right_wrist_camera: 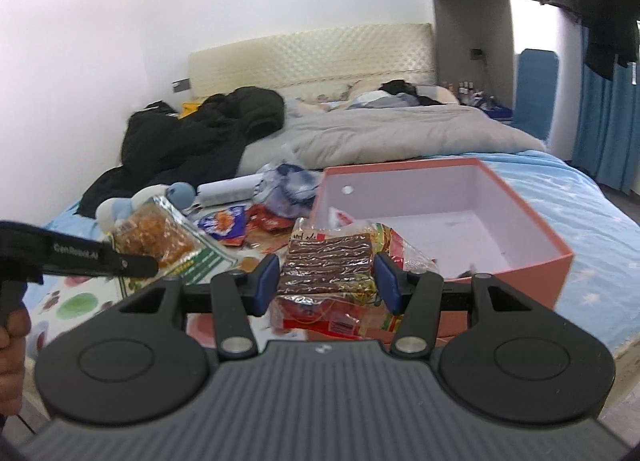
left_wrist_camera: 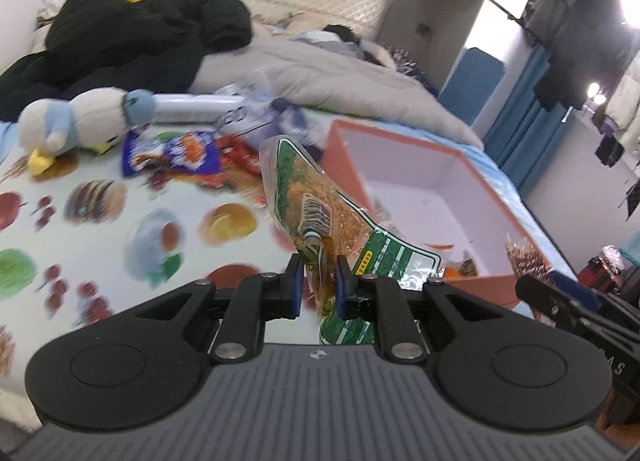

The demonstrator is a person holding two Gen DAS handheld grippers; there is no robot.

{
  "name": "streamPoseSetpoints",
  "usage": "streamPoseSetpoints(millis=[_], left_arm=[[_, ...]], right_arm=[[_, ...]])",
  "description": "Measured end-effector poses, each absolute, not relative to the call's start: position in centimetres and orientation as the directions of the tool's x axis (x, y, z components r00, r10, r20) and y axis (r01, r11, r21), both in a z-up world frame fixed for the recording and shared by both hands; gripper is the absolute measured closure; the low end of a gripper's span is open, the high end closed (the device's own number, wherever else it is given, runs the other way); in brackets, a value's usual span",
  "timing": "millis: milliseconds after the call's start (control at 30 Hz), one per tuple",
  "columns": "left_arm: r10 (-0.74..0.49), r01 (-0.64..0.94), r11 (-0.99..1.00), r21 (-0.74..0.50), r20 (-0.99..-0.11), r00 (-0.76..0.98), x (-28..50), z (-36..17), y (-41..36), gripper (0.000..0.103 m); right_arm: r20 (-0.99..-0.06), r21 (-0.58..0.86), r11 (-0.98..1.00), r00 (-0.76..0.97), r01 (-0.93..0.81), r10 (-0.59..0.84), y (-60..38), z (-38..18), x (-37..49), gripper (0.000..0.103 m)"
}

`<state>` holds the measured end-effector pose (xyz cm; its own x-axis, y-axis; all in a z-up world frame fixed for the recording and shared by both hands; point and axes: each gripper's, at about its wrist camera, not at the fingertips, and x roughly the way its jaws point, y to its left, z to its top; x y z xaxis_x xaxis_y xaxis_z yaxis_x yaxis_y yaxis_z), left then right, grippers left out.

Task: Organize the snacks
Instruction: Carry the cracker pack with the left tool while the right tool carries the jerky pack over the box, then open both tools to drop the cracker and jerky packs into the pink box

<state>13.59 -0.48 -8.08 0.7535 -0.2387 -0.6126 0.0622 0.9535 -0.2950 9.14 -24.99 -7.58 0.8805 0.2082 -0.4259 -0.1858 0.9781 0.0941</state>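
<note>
My left gripper (left_wrist_camera: pixel 319 281) is shut on a green-and-clear packet of orange snacks (left_wrist_camera: pixel 304 197), held up above the fruit-print sheet; the same green packet (right_wrist_camera: pixel 160 237) shows at the left of the right wrist view. My right gripper (right_wrist_camera: pixel 327 281) is shut on a clear packet of brown bars with red and yellow print (right_wrist_camera: pixel 328 261), lifted in front of the box. The salmon box with a white inside (right_wrist_camera: pixel 532 229) lies open on the bed, a few small items on its floor; the box (left_wrist_camera: pixel 348 165) is to the right of the left gripper. Loose snack packets (left_wrist_camera: pixel 172 155) lie beyond.
A penguin plush (left_wrist_camera: pixel 72 121) and a white tube (left_wrist_camera: pixel 192 105) lie behind the snack pile (right_wrist_camera: pixel 240 221). A black jacket (right_wrist_camera: pixel 200 129) and a grey duvet (right_wrist_camera: pixel 380 133) cover the far bed. A person's hand (right_wrist_camera: pixel 12 333) holds the left gripper's handle. Blue curtains (right_wrist_camera: pixel 608 121) hang at right.
</note>
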Motion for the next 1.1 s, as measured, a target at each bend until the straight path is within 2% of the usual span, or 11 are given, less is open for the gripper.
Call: streamPoseSetpoints(millis=[267, 700, 1100], left_arm=[[-0.298, 0.13, 0.941, -0.311, -0.588, 0.752, 17.8, -7.2, -4.7, 0.085], [-0.358, 0.209, 0.93, -0.303, -0.606, 0.71, 28.3, -8.1, -11.2, 0.085], [-0.388, 0.258, 0.922, -0.29, -0.687, 0.615, 35.1, -11.9, -13.9, 0.084]], right_arm=[[-0.424, 0.105, 0.987, 0.892, -0.123, 0.156, -28.3, -7.5, 10.9, 0.048], [-0.427, 0.127, 0.99, 0.897, -0.066, 0.115, -31.9, -8.3, 18.7, 0.048], [-0.529, 0.172, 0.985, 0.841, -0.023, 0.112, -34.0, -12.2, 25.0, 0.047]])
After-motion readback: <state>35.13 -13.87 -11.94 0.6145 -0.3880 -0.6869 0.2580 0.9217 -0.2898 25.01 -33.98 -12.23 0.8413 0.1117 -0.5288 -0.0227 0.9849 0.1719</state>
